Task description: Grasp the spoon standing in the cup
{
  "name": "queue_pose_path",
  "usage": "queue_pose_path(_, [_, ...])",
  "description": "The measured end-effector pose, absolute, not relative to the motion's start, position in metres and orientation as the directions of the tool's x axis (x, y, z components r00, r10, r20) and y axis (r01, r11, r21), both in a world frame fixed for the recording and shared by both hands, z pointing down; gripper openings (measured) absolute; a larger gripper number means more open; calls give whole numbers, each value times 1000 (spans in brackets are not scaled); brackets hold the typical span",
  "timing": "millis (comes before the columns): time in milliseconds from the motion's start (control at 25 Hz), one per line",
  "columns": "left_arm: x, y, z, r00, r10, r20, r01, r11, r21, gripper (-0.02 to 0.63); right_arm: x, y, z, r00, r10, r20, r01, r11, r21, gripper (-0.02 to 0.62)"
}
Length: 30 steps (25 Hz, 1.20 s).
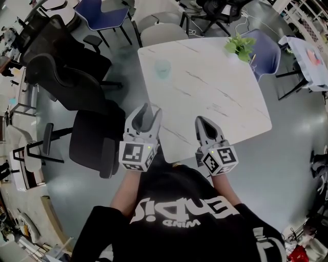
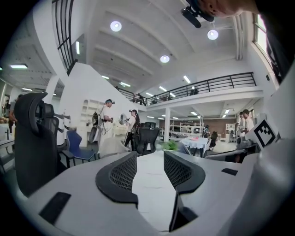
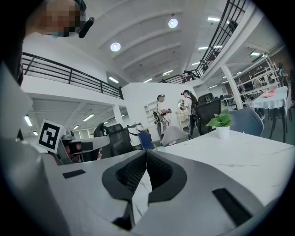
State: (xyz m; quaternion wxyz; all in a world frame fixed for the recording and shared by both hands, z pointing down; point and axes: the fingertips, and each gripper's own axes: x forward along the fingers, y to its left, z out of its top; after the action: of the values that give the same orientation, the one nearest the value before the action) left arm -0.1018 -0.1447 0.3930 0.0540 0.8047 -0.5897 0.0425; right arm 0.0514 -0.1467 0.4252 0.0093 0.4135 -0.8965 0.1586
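A white marble-look table (image 1: 215, 97) stood among black office chairs (image 1: 92, 138), with a potted plant (image 1: 240, 46) at its far corner. The left gripper (image 1: 147, 111) hung at the near edge, jaws apart, nothing between them. The right gripper (image 1: 201, 122) was beside it, jaws together and empty. The pale cup (image 1: 163, 68) stood well ahead, far left; its spoon was too small to make out.

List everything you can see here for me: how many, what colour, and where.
table: one, white marbled, centre
cup: one, pale green, see-through, far left part of the table; contents unclear
potted plant: one, green in a white pot, table's far right corner
office chairs: several, black, left of the table
blue chairs: two, beyond the table
shirt: one, black with white print, bottom
left gripper: one, grey, jaws apart, empty, at the table's near edge
right gripper: one, grey, jaws together, empty, beside it
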Motion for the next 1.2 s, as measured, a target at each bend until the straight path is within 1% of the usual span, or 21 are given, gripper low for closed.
queue_pose_path(520, [-109,-181,409,316,-931,182,-949,-315,34,172,40,-169,428,-659,-733,168,-744,603,-287,13])
queue_pose_path(1200, [-111,-243,446,341,-909,241,-939,-341,42,166,30,-210,455,-653,-721,233,-753,582,-307,14])
